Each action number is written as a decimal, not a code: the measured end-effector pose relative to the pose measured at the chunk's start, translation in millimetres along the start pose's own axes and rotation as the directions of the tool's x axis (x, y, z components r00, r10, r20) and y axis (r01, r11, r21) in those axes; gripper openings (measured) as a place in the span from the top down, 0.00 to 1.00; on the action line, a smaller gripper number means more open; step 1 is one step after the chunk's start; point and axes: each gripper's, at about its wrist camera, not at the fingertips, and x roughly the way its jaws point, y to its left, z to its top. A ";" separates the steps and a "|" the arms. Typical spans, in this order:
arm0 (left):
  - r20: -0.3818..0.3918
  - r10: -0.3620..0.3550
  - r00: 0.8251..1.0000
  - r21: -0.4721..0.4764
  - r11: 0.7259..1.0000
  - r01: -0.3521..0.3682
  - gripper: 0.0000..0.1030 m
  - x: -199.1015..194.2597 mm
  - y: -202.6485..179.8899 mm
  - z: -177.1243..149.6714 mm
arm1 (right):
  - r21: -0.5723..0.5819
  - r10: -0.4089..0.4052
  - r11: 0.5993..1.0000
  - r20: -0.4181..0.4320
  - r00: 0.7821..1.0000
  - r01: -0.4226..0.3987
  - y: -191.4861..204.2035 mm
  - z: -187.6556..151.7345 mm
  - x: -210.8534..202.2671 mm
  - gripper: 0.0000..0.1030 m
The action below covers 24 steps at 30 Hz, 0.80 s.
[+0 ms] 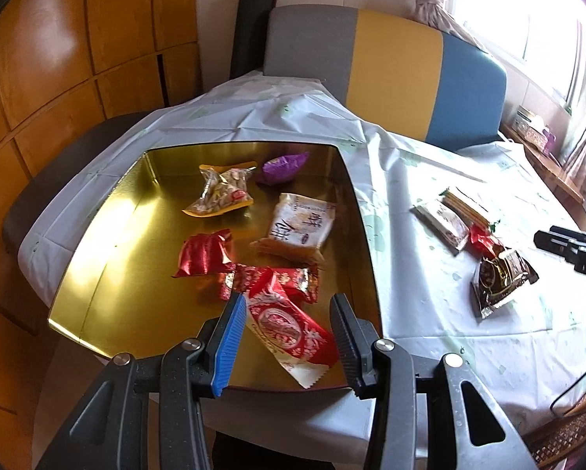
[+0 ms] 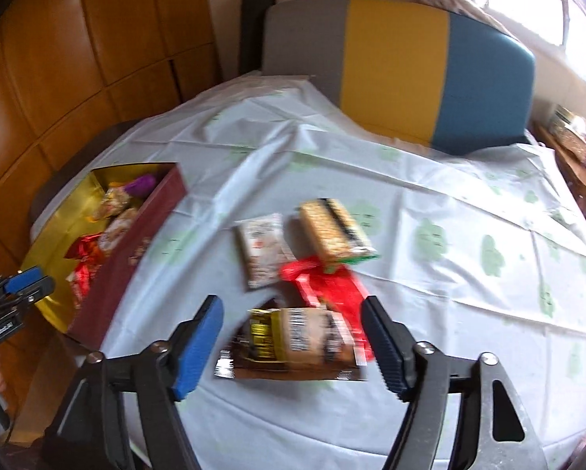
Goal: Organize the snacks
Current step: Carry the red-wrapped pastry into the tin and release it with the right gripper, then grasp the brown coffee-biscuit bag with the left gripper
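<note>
You are partway through. Six snacks already lie in the gold-lined box: a peanut bag, a purple packet, a cream biscuit pack and three red wrappers. Your left gripper hangs over the box's near edge with a red-and-white packet between its jaws; whether the pads press it or it lies loose on the box floor, you cannot tell.

Four snacks are left on the bench: a white bar, a tan cracker pack, a red packet and a brown pack. Your right gripper is spread wide above the brown pack, its pads clear of it and holding nothing.

The right wrist view is blurred, so labels are unreadable. The red packet is partly covered by its neighbours, and the box's outer wall hides part of its contents from that side.
</note>
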 end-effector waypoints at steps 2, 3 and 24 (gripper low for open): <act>-0.002 -0.004 1.000 0.009 1.000 0.004 0.56 0.3 -3.0 -0.7 | 0.018 -0.030 0.999 -0.004 1.000 0.030 -16.5 0.9 -2.3 0.26; -0.004 -0.006 1.000 0.013 1.000 0.006 0.56 0.6 -4.5 -0.9 | 0.031 -0.045 0.998 -0.005 0.999 0.045 -26.2 1.5 -2.9 0.26; -0.041 -0.055 0.998 0.105 0.993 0.059 0.56 8.2 -41.4 -2.6 | 0.499 -0.181 0.841 -0.102 0.978 0.207 -160.3 -17.7 2.4 0.21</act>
